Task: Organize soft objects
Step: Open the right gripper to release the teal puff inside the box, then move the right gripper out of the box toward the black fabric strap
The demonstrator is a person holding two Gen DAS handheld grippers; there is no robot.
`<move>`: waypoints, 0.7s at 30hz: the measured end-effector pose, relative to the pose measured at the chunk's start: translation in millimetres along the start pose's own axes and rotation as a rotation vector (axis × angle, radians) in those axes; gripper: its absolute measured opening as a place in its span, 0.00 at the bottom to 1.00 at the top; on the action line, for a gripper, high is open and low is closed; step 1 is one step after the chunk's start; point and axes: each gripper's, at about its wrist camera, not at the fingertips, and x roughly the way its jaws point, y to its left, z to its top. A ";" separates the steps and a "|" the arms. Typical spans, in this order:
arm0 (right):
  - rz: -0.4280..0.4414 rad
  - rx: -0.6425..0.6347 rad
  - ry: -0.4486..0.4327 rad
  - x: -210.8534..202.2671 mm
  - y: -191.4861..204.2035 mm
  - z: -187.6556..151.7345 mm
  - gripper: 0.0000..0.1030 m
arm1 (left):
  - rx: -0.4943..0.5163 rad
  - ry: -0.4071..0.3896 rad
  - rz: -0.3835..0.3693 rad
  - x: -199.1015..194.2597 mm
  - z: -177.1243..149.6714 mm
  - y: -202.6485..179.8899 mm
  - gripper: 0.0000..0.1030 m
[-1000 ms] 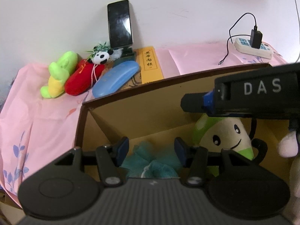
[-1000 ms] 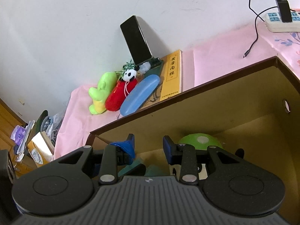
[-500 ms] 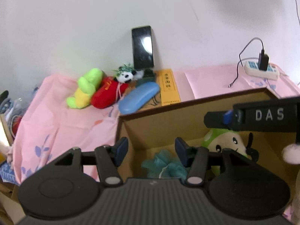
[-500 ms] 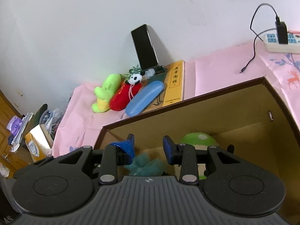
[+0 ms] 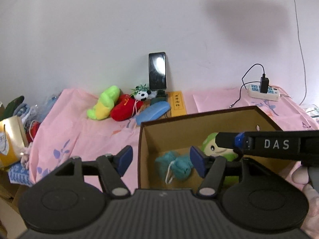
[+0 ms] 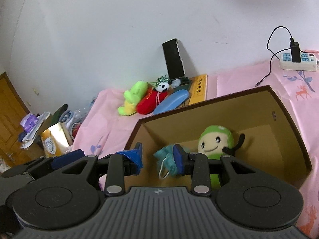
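Soft toys lay in two places: some inside the cardboard box (image 6: 259,107), some on the pink-clothed surface (image 5: 79,123) beyond it. We saw the box, the largest thing there, standing open-topped on that cloth, with its brown rim between our grippers and the far wall. Inside it sat a green smiling plush (image 6: 215,141) upright against the back wall, and just left of it a teal knitted toy (image 5: 176,166) with a white loop lay on the box floor. Past the box's far left corner a lime-green plush (image 5: 103,105), a red plush (image 5: 125,109) and a small panda (image 5: 142,95) lay touching in a row, with a blue case (image 5: 153,112) just beside them. Behind these a yellow book (image 5: 177,103) lay flat and a dark phone (image 5: 157,70) leaned upright at the wall. A white power strip (image 6: 298,61) with a black charger plugged in rested at the far right.

We held the left gripper (image 5: 160,159) above the box's near left corner, its jaws spread wide and empty. The right gripper (image 6: 157,155) hovered over the box's left part, jaws likewise apart and gripping nothing; from the left wrist view its side crossed over the green smiling plush.
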 end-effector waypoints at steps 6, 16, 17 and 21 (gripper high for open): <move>-0.006 -0.026 0.006 -24.7 9.3 -20.9 0.17 | -0.009 0.005 -0.014 -25.8 -18.7 -8.9 0.64; -0.032 0.006 0.048 -53.7 -5.3 -46.9 0.18 | -0.034 0.028 -0.053 -48.9 -48.0 -29.4 0.65; -0.031 0.005 0.058 -55.5 -6.4 -49.8 0.18 | -0.035 0.035 -0.055 -50.6 -51.4 -30.9 0.65; -0.020 -0.014 0.090 -61.5 -6.4 -61.7 0.18 | -0.030 0.057 -0.082 -55.2 -65.6 -32.7 0.65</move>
